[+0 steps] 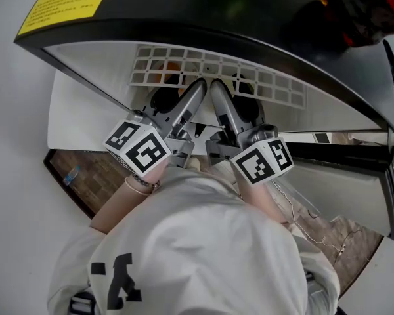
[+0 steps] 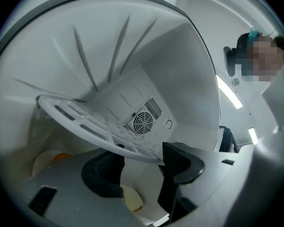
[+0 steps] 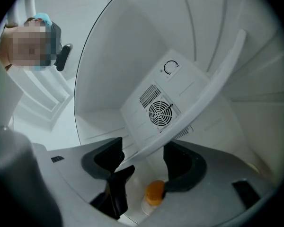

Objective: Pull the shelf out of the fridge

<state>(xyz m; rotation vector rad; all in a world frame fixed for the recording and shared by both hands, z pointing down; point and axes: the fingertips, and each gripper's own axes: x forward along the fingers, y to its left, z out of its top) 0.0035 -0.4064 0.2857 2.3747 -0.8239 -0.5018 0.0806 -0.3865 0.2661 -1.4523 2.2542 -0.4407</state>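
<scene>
Your left gripper (image 2: 143,163) stands with its jaws spread wide, and the front rim of the white grid shelf (image 2: 85,122) runs slantwise across the gap at their tips; neither pad presses on it. Your right gripper (image 3: 142,162) is just as wide open, and the shelf's edge crosses between its jaws on a steep diagonal, also unclamped. The shelf still sits inside the fridge (image 1: 217,12), tilted in both gripper views. A yellow label (image 1: 65,2) lies on the fridge's black top; its print is too small to read. On the back wall there is a round fan grille (image 3: 161,112) with a circular arrow mark (image 3: 170,67) above it. Under the shelf, an orange-capped bottle (image 3: 155,193) stands just beside your right gripper's jaws. A pale container (image 2: 130,197) shows below your left gripper's jaws.
</scene>
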